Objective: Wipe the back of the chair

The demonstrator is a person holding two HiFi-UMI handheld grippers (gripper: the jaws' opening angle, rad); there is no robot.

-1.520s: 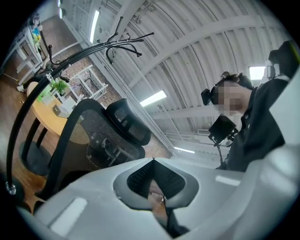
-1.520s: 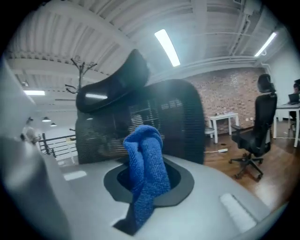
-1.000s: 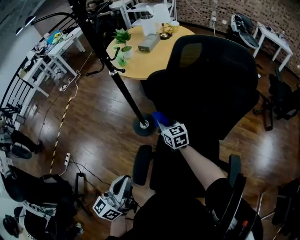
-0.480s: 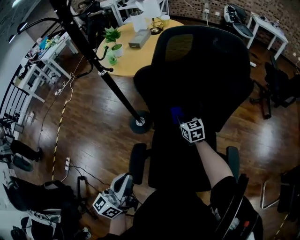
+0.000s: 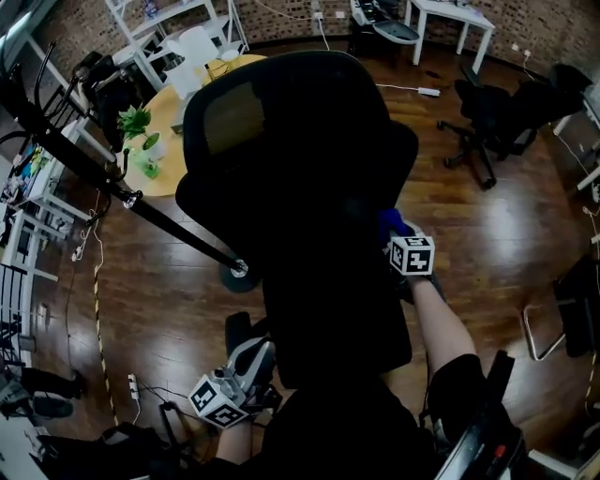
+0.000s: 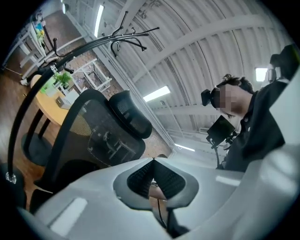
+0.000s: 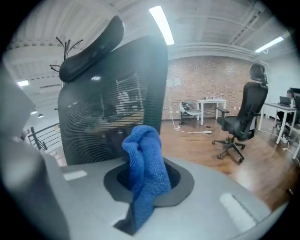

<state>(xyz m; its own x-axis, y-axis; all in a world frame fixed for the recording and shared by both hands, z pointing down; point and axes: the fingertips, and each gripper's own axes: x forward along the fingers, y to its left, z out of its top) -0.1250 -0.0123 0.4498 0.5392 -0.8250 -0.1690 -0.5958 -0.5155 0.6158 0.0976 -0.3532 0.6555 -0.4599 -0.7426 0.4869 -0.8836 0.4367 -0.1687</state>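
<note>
A black office chair with a mesh back (image 5: pixel 300 150) and a headrest fills the middle of the head view. My right gripper (image 5: pixel 392 231) is shut on a blue cloth (image 5: pixel 395 222) and holds it at the right edge of the chair back, low down. In the right gripper view the blue cloth (image 7: pixel 144 166) bunches out of my right gripper (image 7: pixel 147 180), right next to the mesh back (image 7: pixel 112 112). My left gripper (image 5: pixel 257 352) hangs low at the person's left side, shut and holding nothing. In its own view the left gripper (image 6: pixel 153 164) points up past the chair (image 6: pixel 93 136).
A black coat stand pole (image 5: pixel 141 206) leans to its base (image 5: pixel 239 274) left of the chair. A round yellow table (image 5: pixel 169 131) with small plants stands beyond it. Another office chair (image 5: pixel 492 117) and white desks (image 5: pixel 450 14) stand at the back right. Cables lie on the wooden floor.
The right gripper with the blue cloth has moved from the chair back's left edge across to its right edge. The head view has shifted. The left gripper stays low.
</note>
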